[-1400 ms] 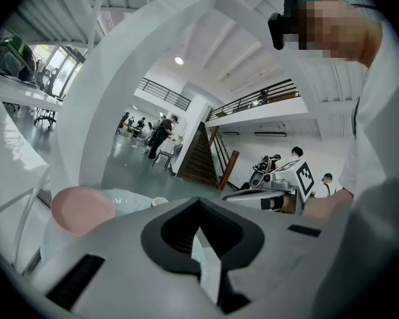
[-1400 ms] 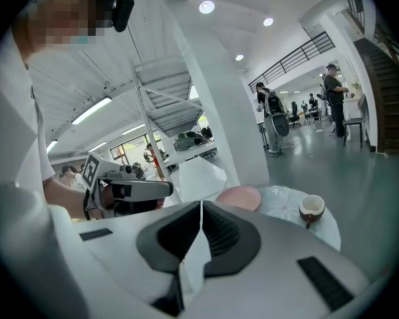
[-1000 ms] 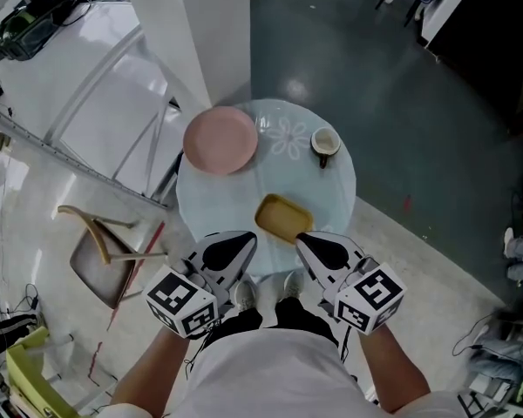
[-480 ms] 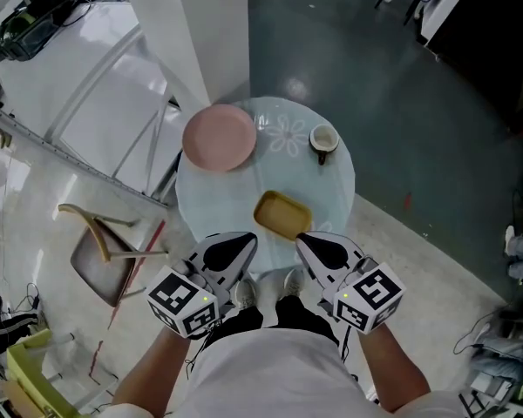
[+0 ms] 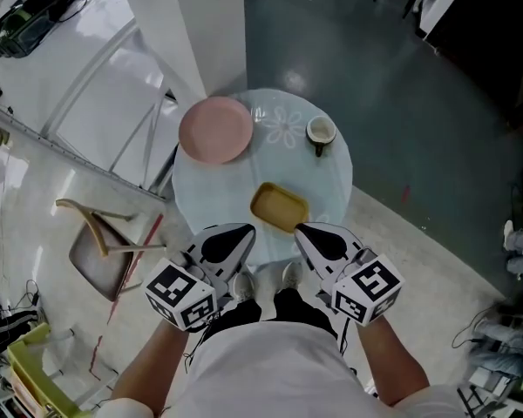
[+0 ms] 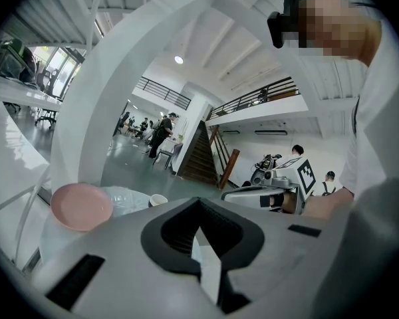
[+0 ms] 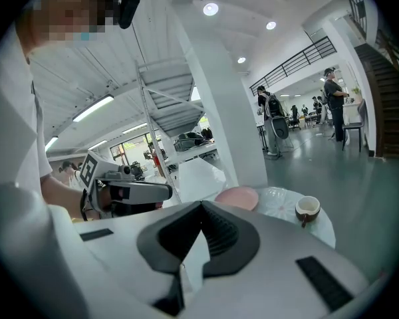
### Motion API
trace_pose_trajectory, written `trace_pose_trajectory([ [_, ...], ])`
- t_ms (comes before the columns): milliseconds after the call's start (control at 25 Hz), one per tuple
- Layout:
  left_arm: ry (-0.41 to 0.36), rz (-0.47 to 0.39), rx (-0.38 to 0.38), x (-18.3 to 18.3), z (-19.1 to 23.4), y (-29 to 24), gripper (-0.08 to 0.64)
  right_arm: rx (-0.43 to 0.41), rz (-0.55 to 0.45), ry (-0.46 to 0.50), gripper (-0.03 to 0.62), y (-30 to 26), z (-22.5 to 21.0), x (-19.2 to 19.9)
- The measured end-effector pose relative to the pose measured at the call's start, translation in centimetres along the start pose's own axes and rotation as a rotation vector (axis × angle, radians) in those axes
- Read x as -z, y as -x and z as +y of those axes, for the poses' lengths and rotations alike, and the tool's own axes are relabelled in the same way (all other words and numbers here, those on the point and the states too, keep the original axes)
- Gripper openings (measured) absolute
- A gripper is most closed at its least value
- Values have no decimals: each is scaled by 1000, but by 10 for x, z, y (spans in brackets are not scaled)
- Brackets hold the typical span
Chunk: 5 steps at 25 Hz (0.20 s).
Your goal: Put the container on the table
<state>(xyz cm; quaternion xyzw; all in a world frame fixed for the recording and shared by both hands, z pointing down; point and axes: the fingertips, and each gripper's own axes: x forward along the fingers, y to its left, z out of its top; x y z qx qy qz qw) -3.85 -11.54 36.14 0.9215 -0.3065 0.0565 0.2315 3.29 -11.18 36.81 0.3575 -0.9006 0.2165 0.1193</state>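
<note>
1. The shallow yellow rectangular container (image 5: pixel 279 207) is lying flat and open side up on the near part of the round pale glass table (image 5: pixel 211 200). In the head view its long axis is running diagonally from upper left to lower right.
2. The right gripper (image 5: pixel 321 244) is hovering just beside the container's near right corner, its jaws pressed together with nothing between them.
3. The left gripper (image 5: pixel 229 243) is hanging over the table's near edge, apart from the container. Its jaws are likewise closed and holding nothing.
4. A round pink plate (image 5: pixel 215 130) is sitting on the table's far left side, and a small brown-and-white cup (image 5: pixel 321 131) is standing on the far right. A white flower pattern (image 5: pixel 283 129) is showing between them.
5. A wooden chair (image 5: pixel 100 242) is standing left of the table on the pale floor. A white pillar (image 5: pixel 209 24) is rising behind the table, beside the dark grey polished floor (image 5: pixel 401 77).
</note>
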Motion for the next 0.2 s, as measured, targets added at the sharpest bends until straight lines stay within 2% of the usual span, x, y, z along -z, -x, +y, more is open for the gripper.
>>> trace_pose_trajectory([
  [200, -6, -4, 7, 1, 1, -7, 21, 9, -2, -7, 23, -1, -5, 1],
])
